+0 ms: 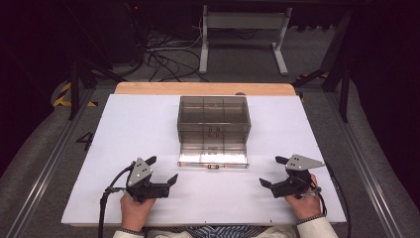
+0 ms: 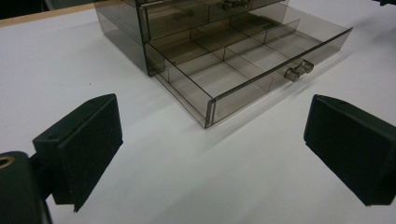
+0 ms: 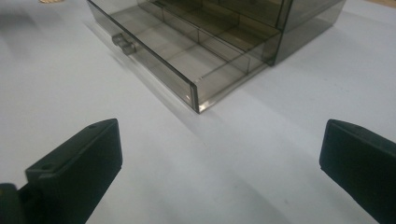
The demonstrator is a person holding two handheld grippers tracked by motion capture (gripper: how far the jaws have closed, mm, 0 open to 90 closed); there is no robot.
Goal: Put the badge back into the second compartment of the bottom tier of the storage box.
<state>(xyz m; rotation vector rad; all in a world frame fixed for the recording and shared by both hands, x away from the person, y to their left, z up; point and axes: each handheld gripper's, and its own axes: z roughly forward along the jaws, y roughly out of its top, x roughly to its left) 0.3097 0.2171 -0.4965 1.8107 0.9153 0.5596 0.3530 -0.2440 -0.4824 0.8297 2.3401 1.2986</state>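
My grippers, left [image 1: 161,171] and right [image 1: 273,172], both gape empty at seven and five o'clock of the box [image 1: 214,119], leaving its pulled-out drawer [image 1: 213,153] clear

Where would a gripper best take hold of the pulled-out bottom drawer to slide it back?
Probably by the small handle at the middle of the drawer front, coming from the person's side. It juts clear of the flat front wall, which offers jaws nothing else; both grippers stand open, apart from it.
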